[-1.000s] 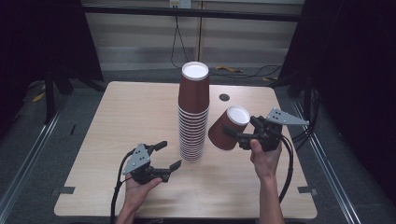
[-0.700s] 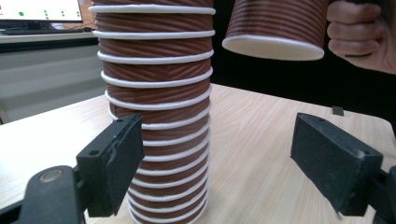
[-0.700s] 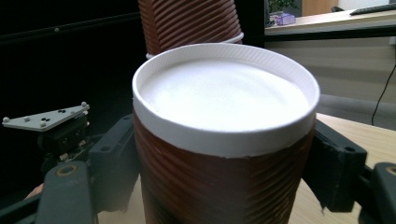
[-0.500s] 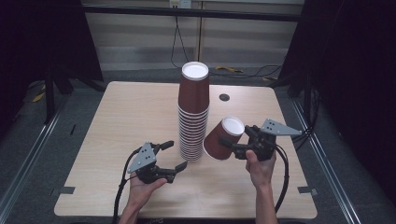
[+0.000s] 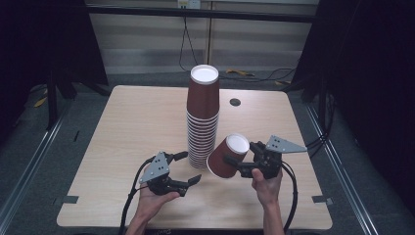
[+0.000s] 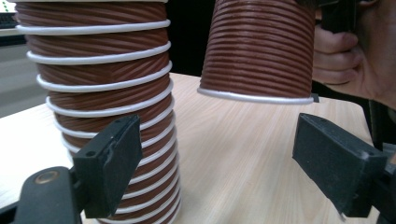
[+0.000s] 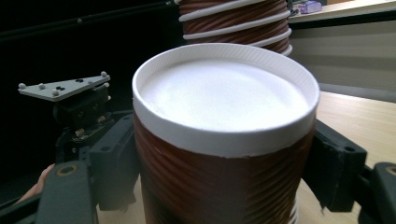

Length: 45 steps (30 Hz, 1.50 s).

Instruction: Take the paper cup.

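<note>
R claw (image 5: pixel 234 161) pinching tilted cup (image 5: pixel 226 155) beside stack (image 5: pixel 202 117); L claw (image 5: pixel 188 168) spread, empty.

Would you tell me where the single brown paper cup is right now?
In the high view, the single cup is clamped upside down in the right gripper, just right of the cup stack.

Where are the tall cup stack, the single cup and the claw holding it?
cup stack (image 5: pixel 202 122), high view, ribbed side.
single cup (image 5: pixel 226 157), high view, brown side wall.
right claw (image 5: pixel 235 164), high view, between its fingertips.
</note>
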Each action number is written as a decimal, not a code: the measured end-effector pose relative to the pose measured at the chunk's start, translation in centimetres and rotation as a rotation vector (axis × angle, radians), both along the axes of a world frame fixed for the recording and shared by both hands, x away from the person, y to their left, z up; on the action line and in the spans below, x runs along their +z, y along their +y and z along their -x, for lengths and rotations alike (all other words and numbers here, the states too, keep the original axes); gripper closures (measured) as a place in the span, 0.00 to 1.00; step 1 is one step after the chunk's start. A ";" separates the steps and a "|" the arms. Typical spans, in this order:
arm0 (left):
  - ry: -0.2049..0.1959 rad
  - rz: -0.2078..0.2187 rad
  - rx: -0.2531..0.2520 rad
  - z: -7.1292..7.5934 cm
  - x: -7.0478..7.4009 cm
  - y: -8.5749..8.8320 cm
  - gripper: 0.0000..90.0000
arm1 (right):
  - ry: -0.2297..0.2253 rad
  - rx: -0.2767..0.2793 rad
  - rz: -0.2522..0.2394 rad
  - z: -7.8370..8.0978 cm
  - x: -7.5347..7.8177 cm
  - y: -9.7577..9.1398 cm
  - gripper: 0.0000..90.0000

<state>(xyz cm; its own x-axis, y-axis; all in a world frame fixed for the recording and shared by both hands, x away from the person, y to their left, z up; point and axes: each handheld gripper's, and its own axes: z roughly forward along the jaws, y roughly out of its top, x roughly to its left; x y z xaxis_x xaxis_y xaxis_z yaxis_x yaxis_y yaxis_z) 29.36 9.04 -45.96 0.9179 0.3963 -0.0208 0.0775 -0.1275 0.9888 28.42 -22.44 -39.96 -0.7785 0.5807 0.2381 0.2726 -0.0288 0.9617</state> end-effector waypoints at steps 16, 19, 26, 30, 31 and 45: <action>-0.010 -0.014 -0.078 0.5 -0.5 -1.9 0.17 | 0.018 0.064 0.016 0.5 -1.7 1.7 0.25; -0.006 -0.020 -0.090 0.4 -0.6 -2.2 0.17 | 0.029 0.065 0.026 0.5 -2.0 2.0 0.25; 0.007 -0.011 -0.123 0.4 -0.9 -2.8 0.17 | 0.032 0.087 0.012 0.4 -2.4 2.5 0.25; 0.015 -0.009 -0.130 0.3 -1.0 -3.1 0.11 | 0.027 0.105 0.008 0.5 -2.4 2.8 0.25; 0.016 -0.008 -0.130 0.3 -0.9 -3.1 0.11 | 0.028 0.104 0.004 0.4 -2.4 2.9 0.25; 0.042 0.011 -0.171 -0.4 -1.0 -3.8 0.08 | 0.027 0.133 -0.009 0.5 -2.3 4.0 0.25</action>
<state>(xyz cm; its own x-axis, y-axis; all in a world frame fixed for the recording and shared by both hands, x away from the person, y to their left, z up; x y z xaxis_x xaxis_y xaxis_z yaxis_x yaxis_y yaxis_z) 29.80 5.20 -46.97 0.9702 0.2336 -0.0637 0.0965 -0.1317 0.9866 27.88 -18.49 -42.27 -0.8415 0.4707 0.2650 0.3005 0.0003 0.9538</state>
